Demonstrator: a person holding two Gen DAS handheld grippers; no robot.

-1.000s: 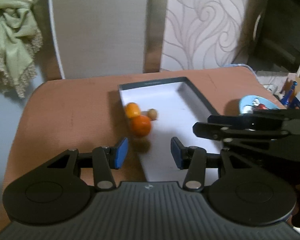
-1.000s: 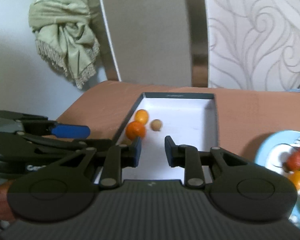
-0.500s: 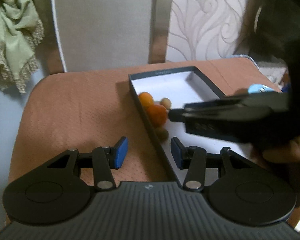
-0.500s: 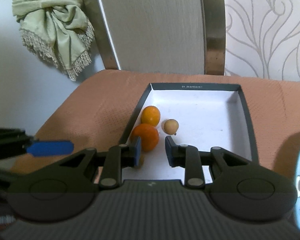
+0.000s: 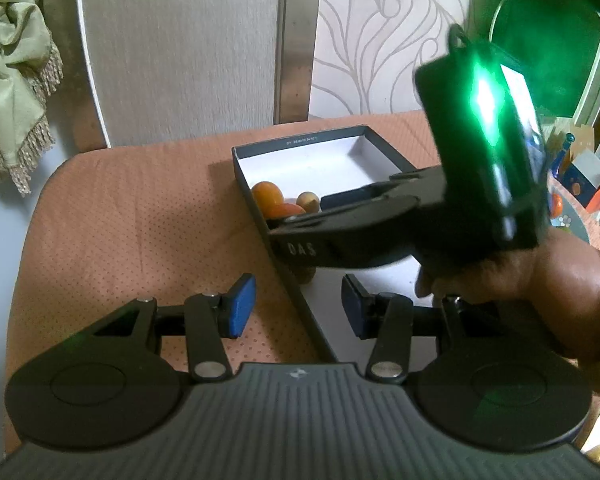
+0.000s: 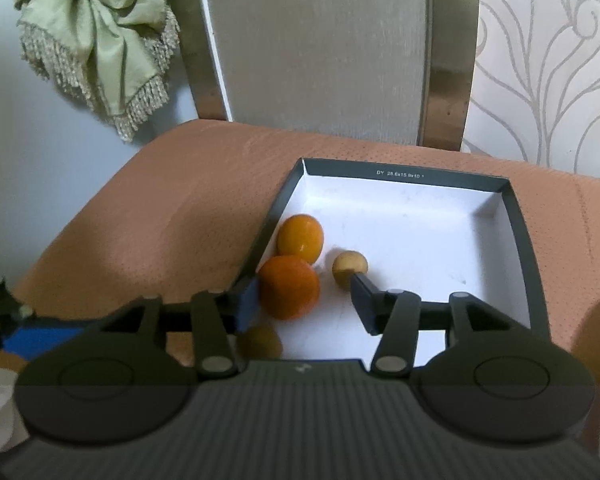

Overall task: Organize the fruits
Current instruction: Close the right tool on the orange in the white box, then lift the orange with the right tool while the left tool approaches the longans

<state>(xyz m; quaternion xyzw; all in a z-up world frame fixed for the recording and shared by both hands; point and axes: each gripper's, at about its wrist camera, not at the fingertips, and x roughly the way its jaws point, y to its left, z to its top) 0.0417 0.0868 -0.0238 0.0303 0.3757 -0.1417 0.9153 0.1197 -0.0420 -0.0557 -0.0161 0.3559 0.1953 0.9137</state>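
1. Right wrist view: the right gripper (image 6: 303, 304) hangs over the near left corner of the box (image 6: 400, 175); its jaws have just been opening and now stand apart, with nothing pressed between the pads; a small dull yellow-green fruit (image 6: 260, 342) lies just below the left finger, by the box's left wall, and looks freshly let go, though that is a judgement.
2. Three more fruits sit along the same wall: the orange (image 6: 289, 292) nearest, its left edge next to the left pad (image 6: 247, 305); a yellow-orange fruit (image 6: 300, 239) behind it, touching; a small tan fruit (image 6: 350, 267) at the tip of the right finger.
3. To finish the release well, lift straight back and up with the jaws wide; a sideways drift would likely knock the orange or roll the tan fruit.
4. The left gripper (image 5: 298, 306) straddles the box's near wall with its pads apart and empty; it should hold off until the right one is clear.
5. More fruit waits on the blue plate (image 5: 572, 224) at the right edge of the left wrist view, half hidden behind the right hand (image 5: 540, 292); that is probably the next stop.
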